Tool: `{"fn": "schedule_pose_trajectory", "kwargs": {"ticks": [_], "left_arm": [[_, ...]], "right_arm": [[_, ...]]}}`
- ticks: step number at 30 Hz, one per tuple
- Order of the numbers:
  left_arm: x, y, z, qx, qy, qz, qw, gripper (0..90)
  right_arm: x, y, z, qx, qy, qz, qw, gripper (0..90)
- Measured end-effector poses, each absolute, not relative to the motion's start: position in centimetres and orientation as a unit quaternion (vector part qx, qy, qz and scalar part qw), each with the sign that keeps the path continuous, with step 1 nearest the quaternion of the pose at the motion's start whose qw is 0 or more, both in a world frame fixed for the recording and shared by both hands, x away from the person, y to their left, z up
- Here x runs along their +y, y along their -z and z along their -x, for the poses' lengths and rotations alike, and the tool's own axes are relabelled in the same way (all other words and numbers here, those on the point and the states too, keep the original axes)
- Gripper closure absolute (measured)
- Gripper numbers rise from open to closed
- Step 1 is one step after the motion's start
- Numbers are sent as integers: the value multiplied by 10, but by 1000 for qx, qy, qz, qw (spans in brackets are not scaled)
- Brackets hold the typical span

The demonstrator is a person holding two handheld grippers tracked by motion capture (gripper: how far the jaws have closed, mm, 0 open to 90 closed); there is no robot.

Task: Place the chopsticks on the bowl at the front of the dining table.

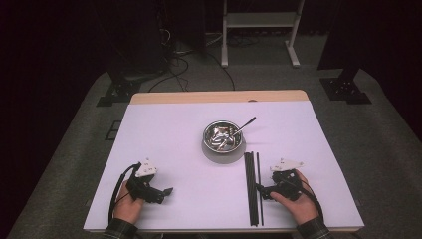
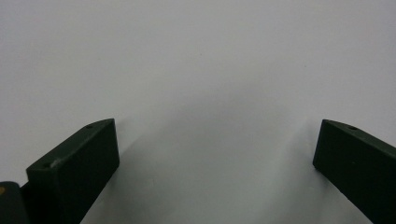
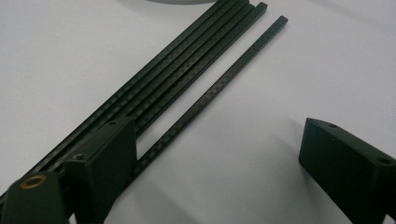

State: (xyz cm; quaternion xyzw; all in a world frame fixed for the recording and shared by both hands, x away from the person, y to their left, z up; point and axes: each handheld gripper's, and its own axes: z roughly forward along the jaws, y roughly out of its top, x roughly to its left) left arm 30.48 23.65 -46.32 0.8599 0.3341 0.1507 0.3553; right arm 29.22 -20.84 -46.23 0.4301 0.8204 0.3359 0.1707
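Several long black rods (image 1: 253, 186) lie side by side on the white table (image 1: 174, 134), running from its front edge toward a steel bowl (image 1: 223, 137). A spoon (image 1: 245, 124) leans in that bowl. In the right gripper view one rod (image 3: 224, 88) lies a little apart from the bundle (image 3: 187, 79). My right gripper (image 1: 260, 191) is open just right of the rods. Its left jaw sits over the bundle, and the separate rod runs just inside that jaw (image 3: 224, 149). My left gripper (image 1: 166, 193) rests open at the front left, with bare table between its jaws (image 2: 215, 154).
A wooden strip (image 1: 219, 96) borders the table's far edge. Beyond it on the carpet are a white stand (image 1: 259, 30), cables (image 1: 174, 64) and black bases (image 1: 346, 89). The table's front edge is close under both hands.
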Motion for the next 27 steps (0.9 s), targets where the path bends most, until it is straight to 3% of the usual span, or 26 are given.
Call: {"fn": "schedule_pose_trajectory", "kwargs": {"ticks": [27], "left_arm": [[236, 463, -305, 334, -151, -860, 356, 0]], "right_arm": [[-211, 462, -249, 832, -333, -414, 162, 96]]}}
